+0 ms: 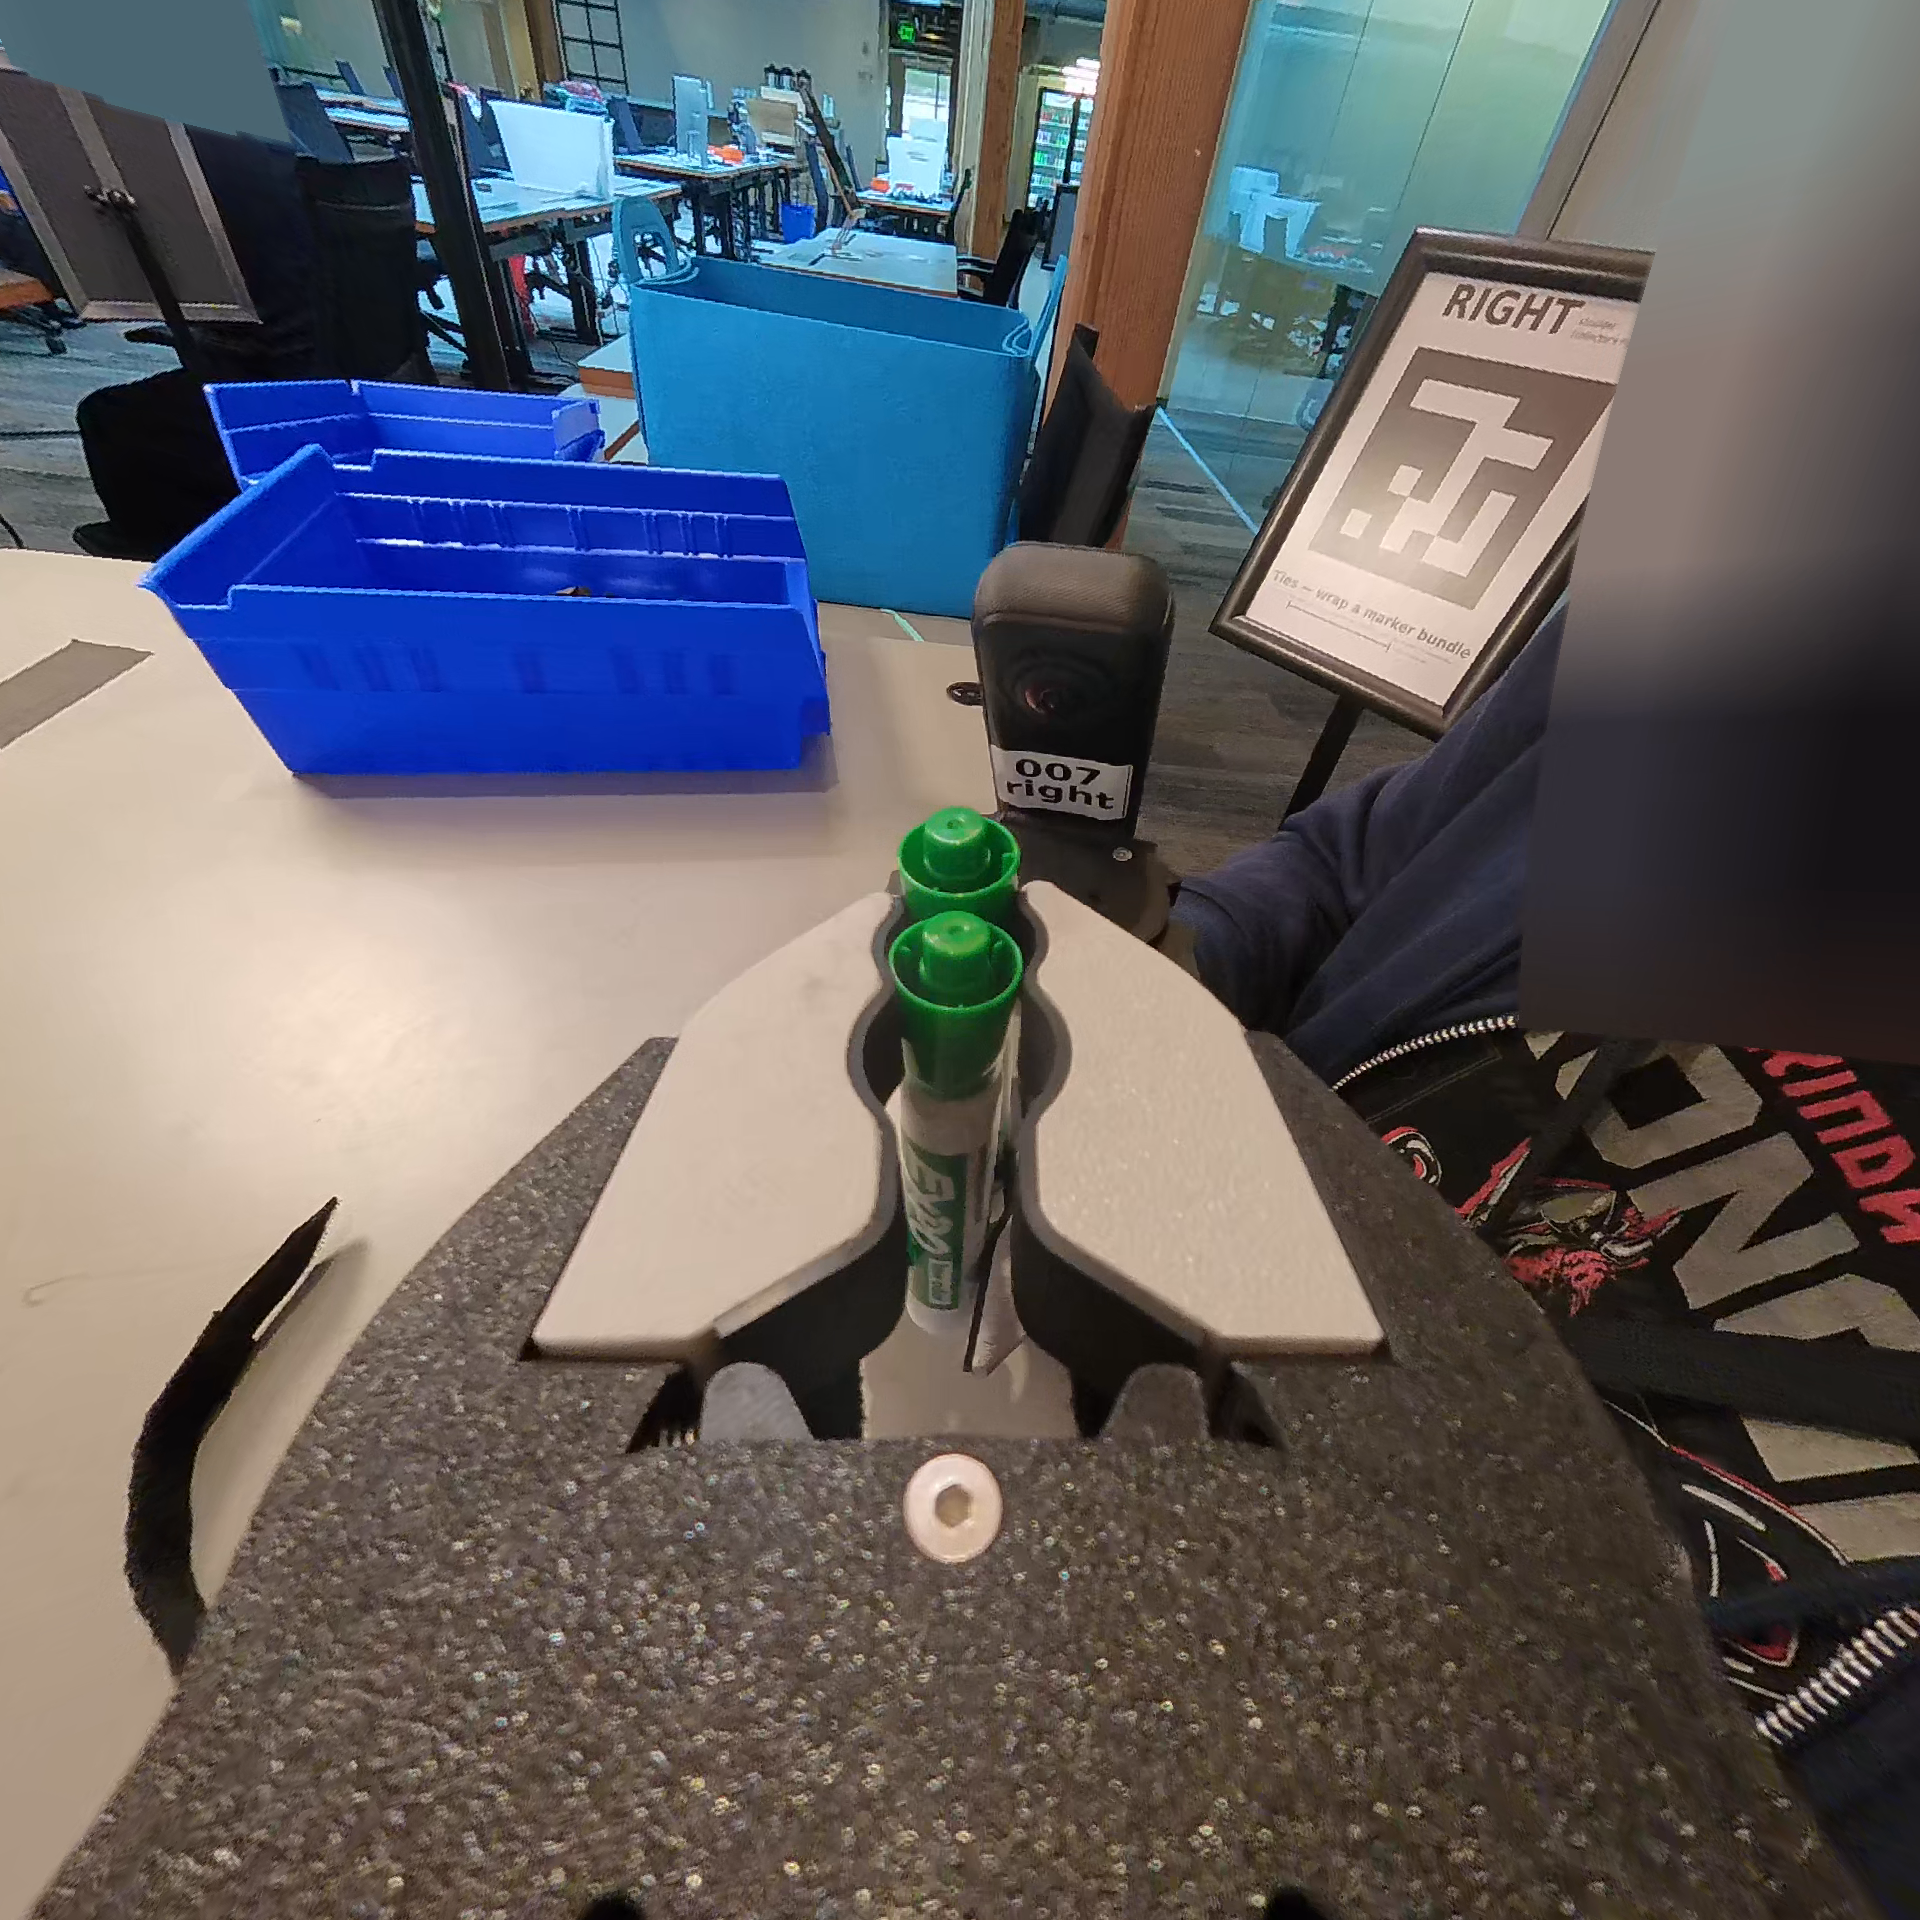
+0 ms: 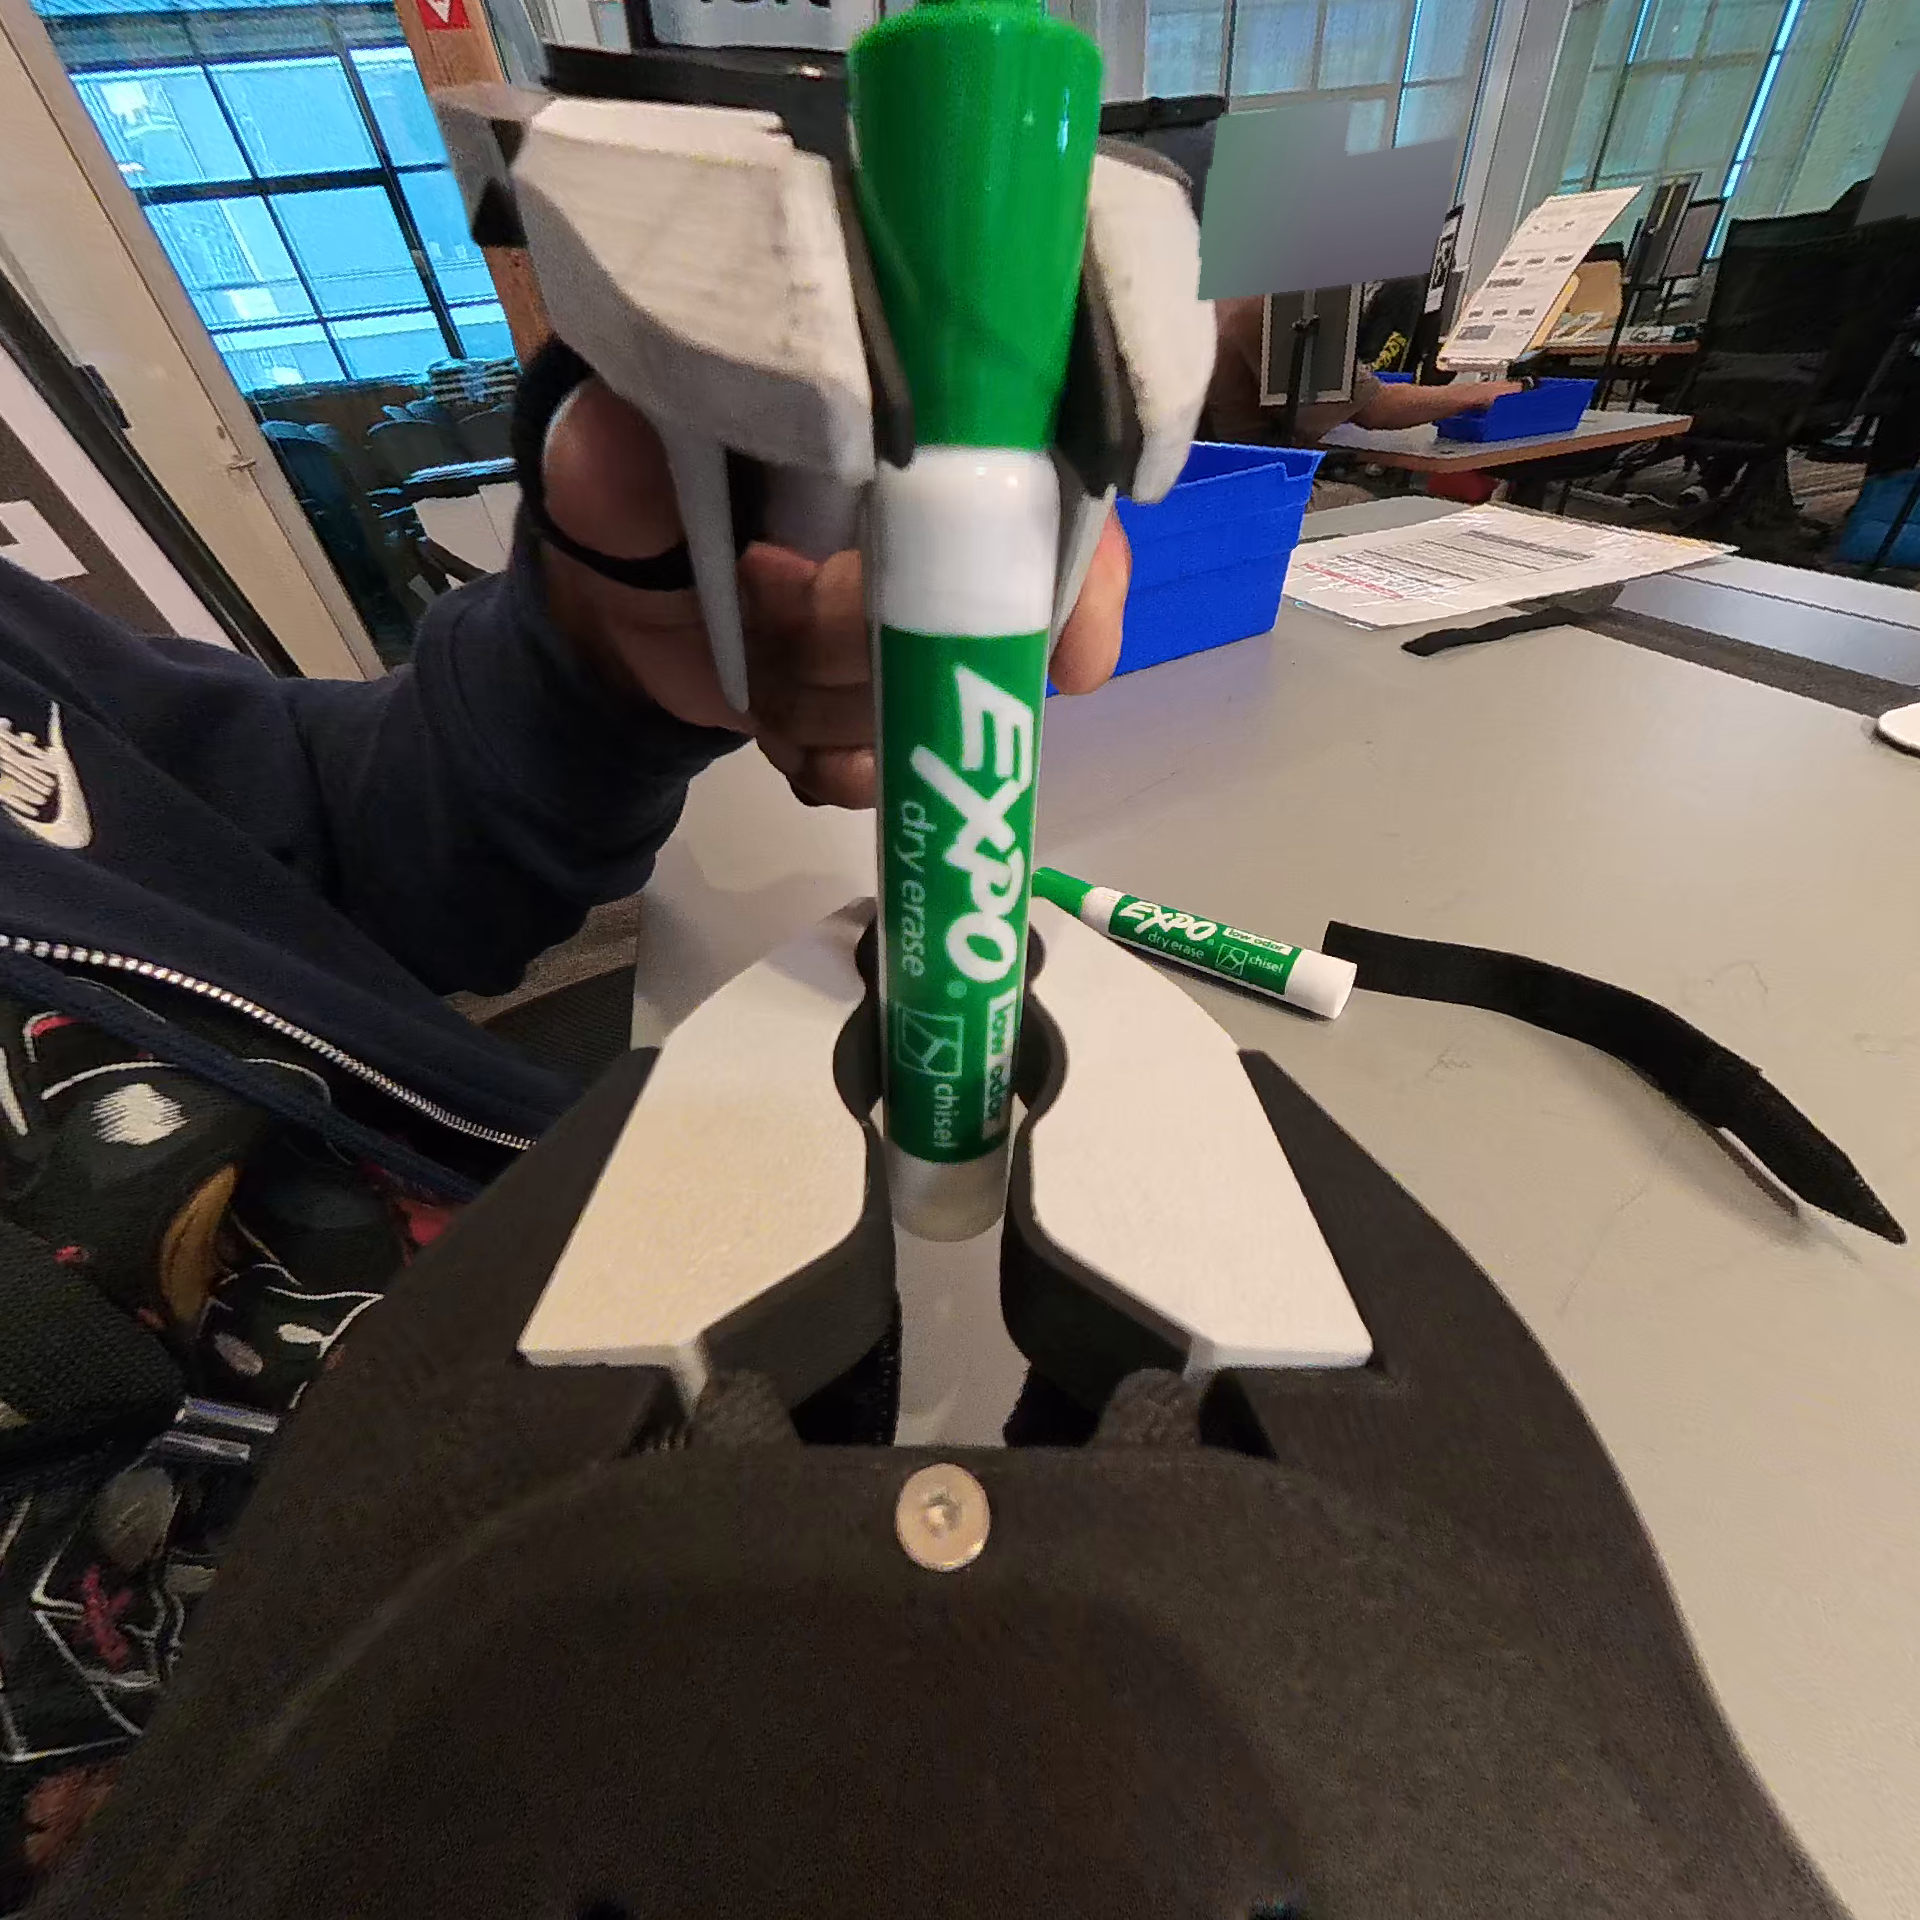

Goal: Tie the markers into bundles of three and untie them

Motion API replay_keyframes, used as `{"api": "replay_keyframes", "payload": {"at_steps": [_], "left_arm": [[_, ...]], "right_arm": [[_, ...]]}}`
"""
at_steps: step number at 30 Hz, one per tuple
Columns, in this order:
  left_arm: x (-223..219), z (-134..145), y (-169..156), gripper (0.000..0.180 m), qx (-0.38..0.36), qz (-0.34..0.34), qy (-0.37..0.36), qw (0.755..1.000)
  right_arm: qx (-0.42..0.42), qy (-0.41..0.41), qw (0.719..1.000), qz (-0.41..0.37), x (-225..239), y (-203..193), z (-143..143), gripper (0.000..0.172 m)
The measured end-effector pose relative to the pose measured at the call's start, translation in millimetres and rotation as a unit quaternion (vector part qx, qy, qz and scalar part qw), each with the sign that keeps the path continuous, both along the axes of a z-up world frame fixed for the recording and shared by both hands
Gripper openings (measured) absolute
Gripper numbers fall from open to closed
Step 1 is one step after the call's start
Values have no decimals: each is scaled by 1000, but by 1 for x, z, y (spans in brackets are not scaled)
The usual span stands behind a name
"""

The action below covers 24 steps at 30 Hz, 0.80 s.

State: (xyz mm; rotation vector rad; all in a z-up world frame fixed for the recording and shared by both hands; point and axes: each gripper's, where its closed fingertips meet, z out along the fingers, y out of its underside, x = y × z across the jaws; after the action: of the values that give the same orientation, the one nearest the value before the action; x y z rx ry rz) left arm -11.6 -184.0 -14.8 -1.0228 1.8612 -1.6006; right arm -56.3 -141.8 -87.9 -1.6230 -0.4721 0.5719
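In the left wrist view my left gripper [image 1: 956, 904] is shut on two green markers [image 1: 954, 997] stacked one behind the other, caps toward the camera. In the right wrist view my right gripper [image 2: 945, 935] is shut on the lower barrel of a green marker [image 2: 961, 790]. The left gripper [image 2: 977, 312] grips that marker's cap end above. Only one held marker shows in this view. Another green marker [image 2: 1195, 940] lies on the grey table [image 2: 1507, 831], beside a black strap [image 2: 1610, 1039]. The right gripper's camera body [image 1: 1070, 675] shows just behind the caps.
Blue bins [image 1: 499, 623] stand at the back left of the table, and another blue bin [image 2: 1205, 540] sits behind the left gripper. A framed sign [image 1: 1434, 488] stands at right. A black strap [image 1: 208, 1403] lies at left. Papers [image 2: 1486, 561] and a second strap [image 2: 1496, 629] lie farther back. The person's sleeve [image 2: 416, 748] is close by. One gripper's finger ends stand about 9 cm off the other's. The black strap [image 2: 1610, 1039] is about 20 cm from my right fingertips. It is also in sight in the left wrist view [image 1: 180, 1456].
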Motion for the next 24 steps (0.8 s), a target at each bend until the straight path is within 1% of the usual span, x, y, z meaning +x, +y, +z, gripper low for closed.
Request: {"api": "replay_keyframes", "payload": {"at_steps": [6, 13, 20, 24], "left_arm": [[0, 1, -1, 18, -4, -8, -8, 1000], [-5, -2, 1, 18, -36, -11, -18, 999], [-9, -5, 3, 21, -50, -17, -31, 998], [-12, -8, 5, 32, -60, -25, -37, 997]], "right_arm": [[-1, -4, 1000, 6, -1, -2, 0, 20], [-16, -17, 1000, 7, -1, -1, -5, 19], [-32, -13, 999, 26, -5, -2, -8, 20], [-43, 5, 998, 53, -10, -6, -7, 19]]}}
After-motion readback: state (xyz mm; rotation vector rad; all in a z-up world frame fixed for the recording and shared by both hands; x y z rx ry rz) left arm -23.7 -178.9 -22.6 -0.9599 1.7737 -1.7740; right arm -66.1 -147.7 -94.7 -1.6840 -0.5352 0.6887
